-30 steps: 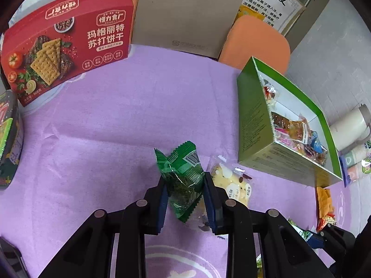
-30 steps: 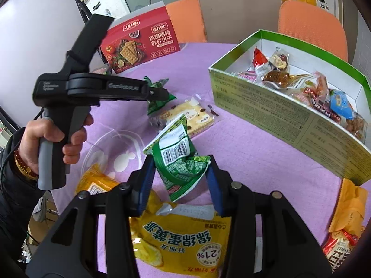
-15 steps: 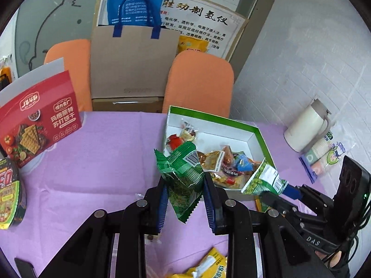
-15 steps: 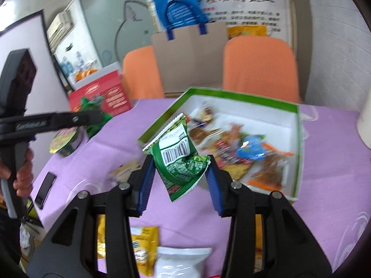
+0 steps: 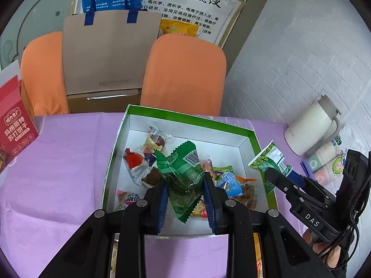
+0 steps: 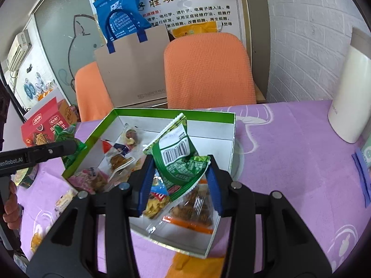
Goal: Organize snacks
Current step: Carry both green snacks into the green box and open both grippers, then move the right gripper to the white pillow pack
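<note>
both green packets now above the box

Left hand-held gripper and right hand-held gripper both clamped, angled downward.

We see the left gripper: black angular arms, each finger lined with a ribbed blue pad, and round silver screws dotting the linkage. The right gripper matches it, black frame, blue pads, silver screw heads. From the left camera, the right unit's black body carries white "DAS" lettering, with black cables looping beside the hand. From the right camera, the left unit reads "enRobot.AI" in white.
</note>
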The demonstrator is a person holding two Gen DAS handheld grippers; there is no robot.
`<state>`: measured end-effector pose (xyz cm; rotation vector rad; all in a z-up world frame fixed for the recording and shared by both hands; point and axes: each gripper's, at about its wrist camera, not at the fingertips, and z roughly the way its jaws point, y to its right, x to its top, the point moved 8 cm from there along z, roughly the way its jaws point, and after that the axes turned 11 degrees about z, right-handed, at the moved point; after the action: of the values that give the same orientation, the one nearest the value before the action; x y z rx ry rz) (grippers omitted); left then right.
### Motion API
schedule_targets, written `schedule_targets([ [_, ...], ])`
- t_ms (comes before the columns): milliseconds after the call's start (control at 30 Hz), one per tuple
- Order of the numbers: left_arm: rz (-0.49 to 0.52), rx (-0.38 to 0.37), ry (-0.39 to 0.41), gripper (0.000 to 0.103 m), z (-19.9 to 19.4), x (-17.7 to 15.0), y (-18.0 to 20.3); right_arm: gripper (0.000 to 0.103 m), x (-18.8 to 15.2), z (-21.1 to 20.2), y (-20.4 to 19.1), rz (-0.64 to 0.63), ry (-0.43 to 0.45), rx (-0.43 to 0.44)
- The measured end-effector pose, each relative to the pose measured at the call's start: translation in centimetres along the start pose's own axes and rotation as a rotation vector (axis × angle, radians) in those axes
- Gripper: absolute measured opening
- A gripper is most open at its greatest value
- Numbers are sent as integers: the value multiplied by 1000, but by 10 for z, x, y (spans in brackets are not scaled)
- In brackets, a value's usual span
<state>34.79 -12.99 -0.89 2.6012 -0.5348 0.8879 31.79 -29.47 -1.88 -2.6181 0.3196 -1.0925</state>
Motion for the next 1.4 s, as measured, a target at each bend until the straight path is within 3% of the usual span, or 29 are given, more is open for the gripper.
schedule_targets([
  [200, -20, 1, -34, 28, 39, 4, -4, 47, -3, 31, 8, -29, -37, -26],
  [233, -18, -7, -35, 33, 44, 4, -4, 47, -6, 34, 6, -64, -45, -33],
  [267, -12, -20, -34, 39, 47, 3, -2, 54, -7, 33, 5, -104, -35, -48],
  [300, -9, -22, -35, 60, 48, 2, -2, 62, -8, 30, 4, -138, -17, -66],
  [333, -10, -8, -27, 84, 47, 2, -4, 78, -8, 24, 3, -166, 10, -78],
  [367, -16, 28, -1, 91, 43, 2, -7, 89, -7, 17, 1, -185, 41, -77],
  [433, -17, 73, 33, 98, 38, 3, -11, 99, -5, 6, 0, -198, 68, -65],
  [767, -12, 130, 41, 99, -9, -18, -11, 100, -26, -38, -10, -127, 25, 8],
  [967, 5, 225, 105, 99, -68, -49, -6, 100, -57, -67, -22, -153, 35, -44],
  [1233, 64, 223, 104, 99, -118, -112, 22, 100, -114, -105, -47, -190, 0, 23],
  [1400, 34, 191, 124, 99, -142, -154, 17, 100, -154, -120, -61, -231, -13, 35],
])
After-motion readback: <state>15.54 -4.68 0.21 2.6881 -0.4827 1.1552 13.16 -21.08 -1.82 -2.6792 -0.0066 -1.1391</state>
